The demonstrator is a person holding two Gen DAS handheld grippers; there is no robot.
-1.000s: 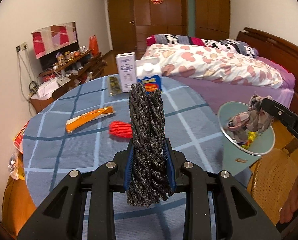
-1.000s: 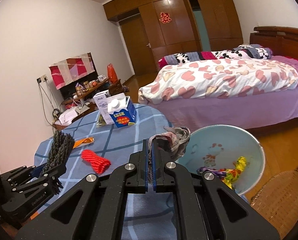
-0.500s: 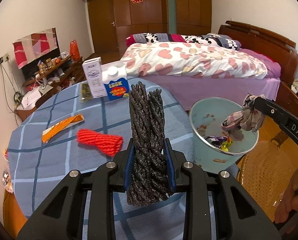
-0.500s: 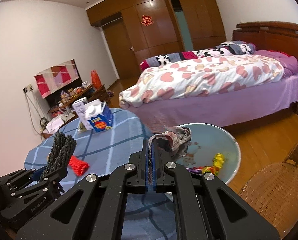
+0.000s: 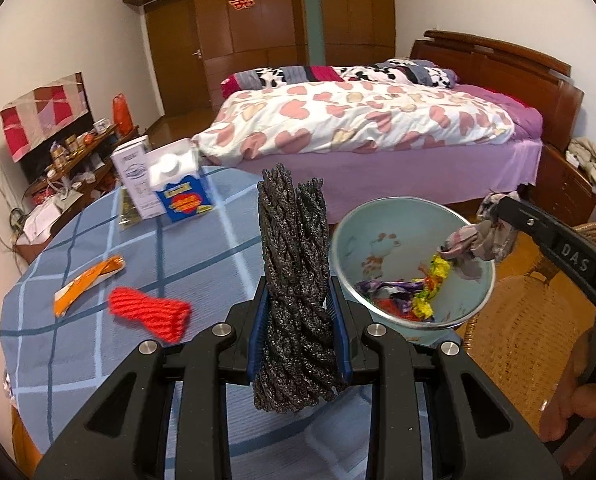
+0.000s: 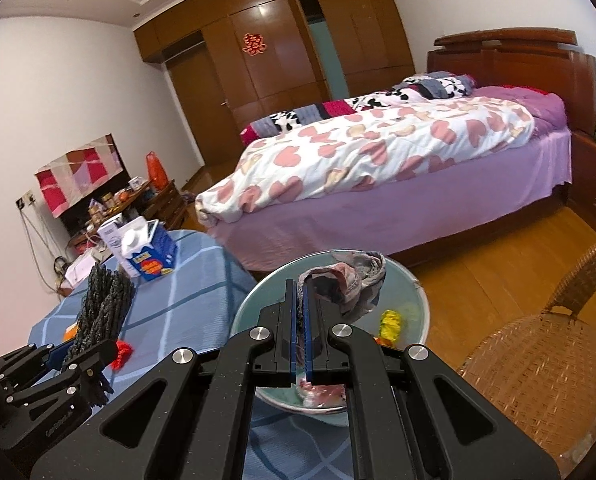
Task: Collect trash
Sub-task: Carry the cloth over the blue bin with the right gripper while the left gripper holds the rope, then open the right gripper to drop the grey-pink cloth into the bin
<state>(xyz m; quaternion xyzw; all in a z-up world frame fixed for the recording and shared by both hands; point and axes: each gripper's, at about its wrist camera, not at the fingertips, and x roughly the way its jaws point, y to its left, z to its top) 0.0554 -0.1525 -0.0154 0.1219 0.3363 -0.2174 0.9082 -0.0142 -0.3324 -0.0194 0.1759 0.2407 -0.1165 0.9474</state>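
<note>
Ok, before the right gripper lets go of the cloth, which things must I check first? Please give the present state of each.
1. Right gripper shut on the crumpled cloth: ok.
2. Cloth above the mouth of the light blue bin: ok.
3. Room in the bin above the candy wrappers: ok.
4. Left gripper shut on the black rope bundle: ok.
5. Rope bundle beside the bin, not over it: ok.
6. Bin standing firmly: cannot tell, its base is hidden.
</note>
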